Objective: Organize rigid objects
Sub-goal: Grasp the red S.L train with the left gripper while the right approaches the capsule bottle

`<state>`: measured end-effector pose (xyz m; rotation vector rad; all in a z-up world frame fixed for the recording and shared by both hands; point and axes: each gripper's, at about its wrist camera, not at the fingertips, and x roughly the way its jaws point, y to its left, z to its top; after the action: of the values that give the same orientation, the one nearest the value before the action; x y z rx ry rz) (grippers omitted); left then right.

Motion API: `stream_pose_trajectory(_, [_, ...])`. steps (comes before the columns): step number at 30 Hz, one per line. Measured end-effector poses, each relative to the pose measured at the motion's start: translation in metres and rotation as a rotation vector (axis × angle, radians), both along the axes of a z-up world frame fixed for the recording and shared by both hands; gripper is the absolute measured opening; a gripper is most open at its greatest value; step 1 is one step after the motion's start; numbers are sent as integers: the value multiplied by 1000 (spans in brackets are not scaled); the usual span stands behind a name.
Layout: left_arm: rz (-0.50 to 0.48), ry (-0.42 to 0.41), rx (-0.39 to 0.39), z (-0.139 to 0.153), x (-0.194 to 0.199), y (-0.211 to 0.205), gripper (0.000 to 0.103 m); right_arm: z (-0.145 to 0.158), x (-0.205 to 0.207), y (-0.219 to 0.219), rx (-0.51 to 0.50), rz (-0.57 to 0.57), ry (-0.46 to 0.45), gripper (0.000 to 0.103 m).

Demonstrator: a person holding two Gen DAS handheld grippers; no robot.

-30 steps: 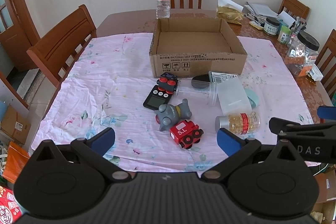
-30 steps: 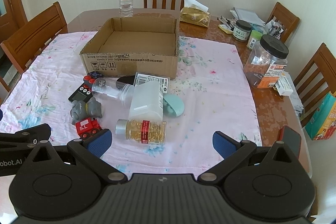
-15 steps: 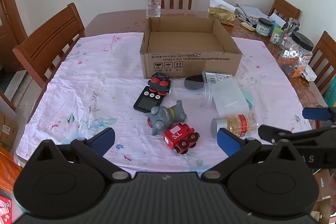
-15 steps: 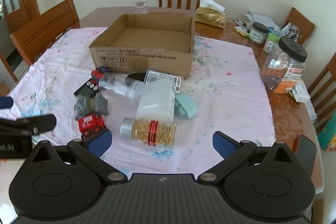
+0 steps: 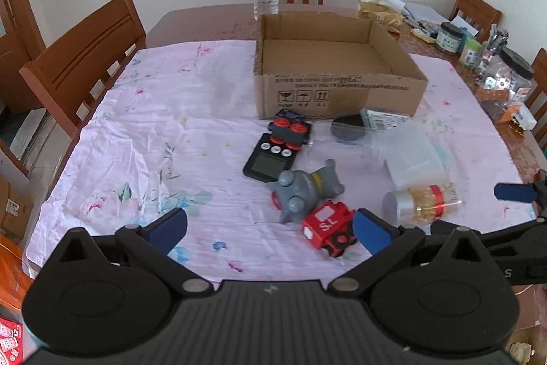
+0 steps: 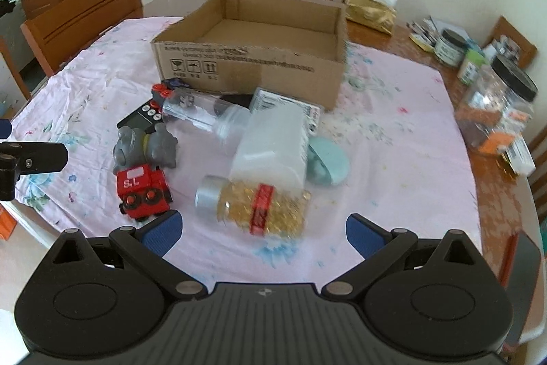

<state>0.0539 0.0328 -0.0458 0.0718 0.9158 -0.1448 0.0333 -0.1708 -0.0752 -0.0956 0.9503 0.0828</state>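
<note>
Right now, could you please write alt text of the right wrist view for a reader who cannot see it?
The open right tool hovers above a pill bottle lying on a pink floral cloth. Beyond it lie a red toy train, a grey toy and clear containers, before an empty cardboard box.

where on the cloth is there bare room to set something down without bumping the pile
Free: the wide stretch of pink cloth left of the cardboard box and black timer, and the strip between the teal lid and big jar. The box floor is bare too. Crowded: in front of the box, from the red train to the capsule bottle.
</note>
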Motion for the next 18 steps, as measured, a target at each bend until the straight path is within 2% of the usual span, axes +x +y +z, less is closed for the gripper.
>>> stream_pose_trajectory(5, [-8, 30, 7, -10, 16, 8, 103, -18, 19, 19, -61, -1, -25, 103])
stream_pose_trajectory(10, [-72, 54, 26, -20, 35, 6, 102, -29, 31, 28, -94, -45, -33, 103])
stream_pose_trajectory(18, [-235, 95, -12, -34, 68, -10, 102, -43, 37, 18, -86, -105, 55, 103])
